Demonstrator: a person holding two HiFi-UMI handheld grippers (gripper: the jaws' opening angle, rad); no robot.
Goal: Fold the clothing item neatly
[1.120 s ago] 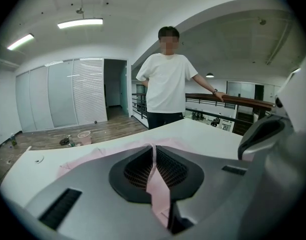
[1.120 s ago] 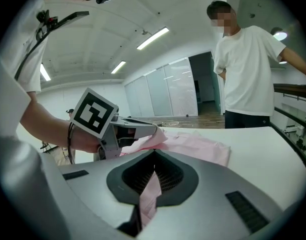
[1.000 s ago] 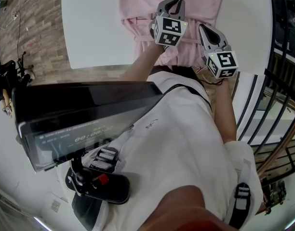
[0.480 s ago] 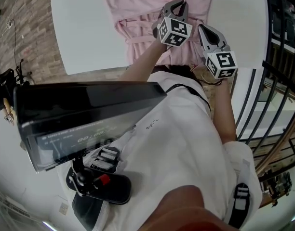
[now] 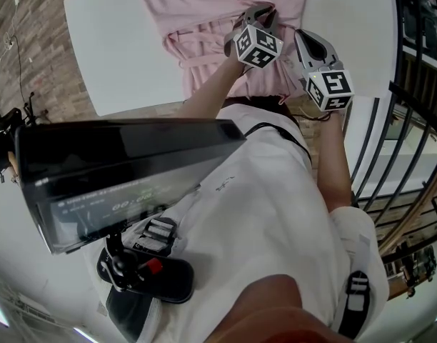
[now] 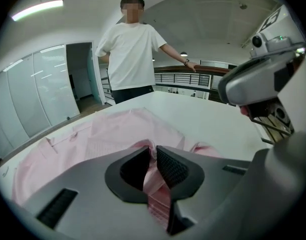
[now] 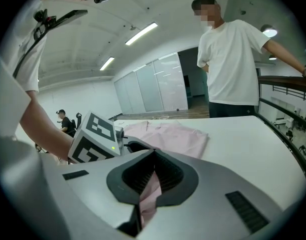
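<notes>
Pink shirt (image 5: 204,9) lies spread at top centre of head view on white table (image 5: 118,56), long axis running up-frame, away from both grippers. Left gripper (image 5: 257,11) & right gripper (image 5: 305,37) each pinch its near hem, left sitting slightly further up-frame. Railing (image 5: 418,120) at right edge, brick floor (image 5: 33,34) upper left.

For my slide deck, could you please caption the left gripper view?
The left gripper shut on a fold of the pink shirt on a white table, a person standing beyond.
</notes>
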